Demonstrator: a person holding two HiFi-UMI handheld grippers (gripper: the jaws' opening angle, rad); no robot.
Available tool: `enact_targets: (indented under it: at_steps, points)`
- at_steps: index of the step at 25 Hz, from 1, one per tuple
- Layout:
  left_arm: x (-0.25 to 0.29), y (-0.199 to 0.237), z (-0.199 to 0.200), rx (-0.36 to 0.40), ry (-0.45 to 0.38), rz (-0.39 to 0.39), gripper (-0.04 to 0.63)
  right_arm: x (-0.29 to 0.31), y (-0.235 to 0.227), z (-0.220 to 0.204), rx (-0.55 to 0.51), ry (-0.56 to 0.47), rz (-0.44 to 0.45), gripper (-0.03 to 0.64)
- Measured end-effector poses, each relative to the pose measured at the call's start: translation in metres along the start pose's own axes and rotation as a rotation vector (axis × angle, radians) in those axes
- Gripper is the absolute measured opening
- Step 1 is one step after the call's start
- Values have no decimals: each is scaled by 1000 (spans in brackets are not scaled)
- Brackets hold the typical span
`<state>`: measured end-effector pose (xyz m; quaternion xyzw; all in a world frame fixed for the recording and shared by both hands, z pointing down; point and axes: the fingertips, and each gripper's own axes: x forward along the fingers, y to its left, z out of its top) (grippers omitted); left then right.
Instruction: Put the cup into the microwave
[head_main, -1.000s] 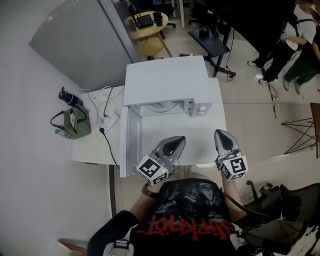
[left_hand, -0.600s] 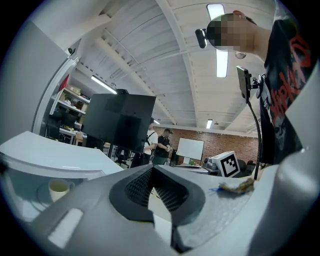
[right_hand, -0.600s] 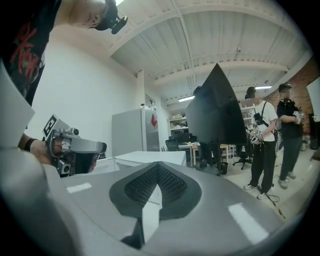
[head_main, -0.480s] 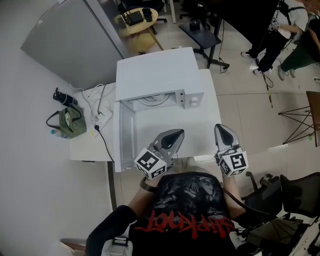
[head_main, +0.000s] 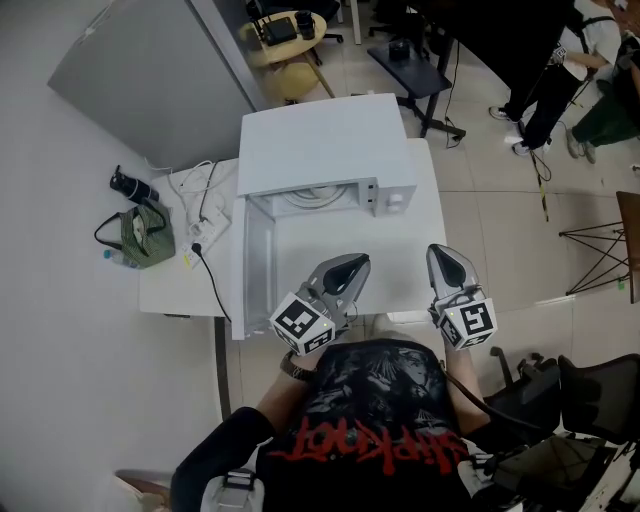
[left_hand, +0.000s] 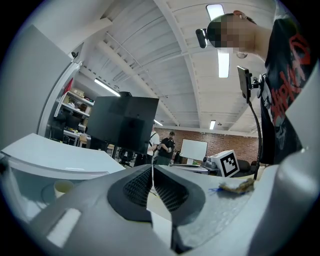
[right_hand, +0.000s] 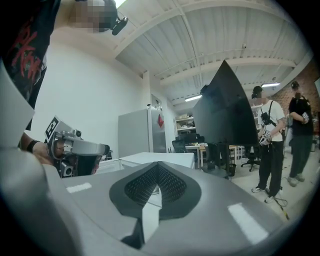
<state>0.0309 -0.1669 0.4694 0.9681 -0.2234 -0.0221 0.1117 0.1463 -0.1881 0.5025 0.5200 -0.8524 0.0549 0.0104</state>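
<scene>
The left gripper (head_main: 357, 264) and right gripper (head_main: 440, 254) sit lower center, both clenched on nothing. The microwave (head_main: 320, 145) stands open above them.

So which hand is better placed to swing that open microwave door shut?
Left, likely: the left hand-held gripper hangs beside the open door, near its free edge; the right hand-held gripper is farther off.

- I'm looking at a white microwave (head_main: 325, 150) sitting on a white table (head_main: 175, 290).
- My left gripper (head_main: 356, 263) and right gripper (head_main: 438, 254) are showing grey, their cubes wearing black-and-white squares.
- A bag (head_main: 140, 237) is showing green; my shirt (head_main: 380, 400) is showing black with red print.
</scene>
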Motion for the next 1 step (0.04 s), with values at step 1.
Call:
enact_targets:
  at_steps: [1]
  points:
    - [0,1,-1,2,-1,-1,0,1,0,1,0,-1,0,0]
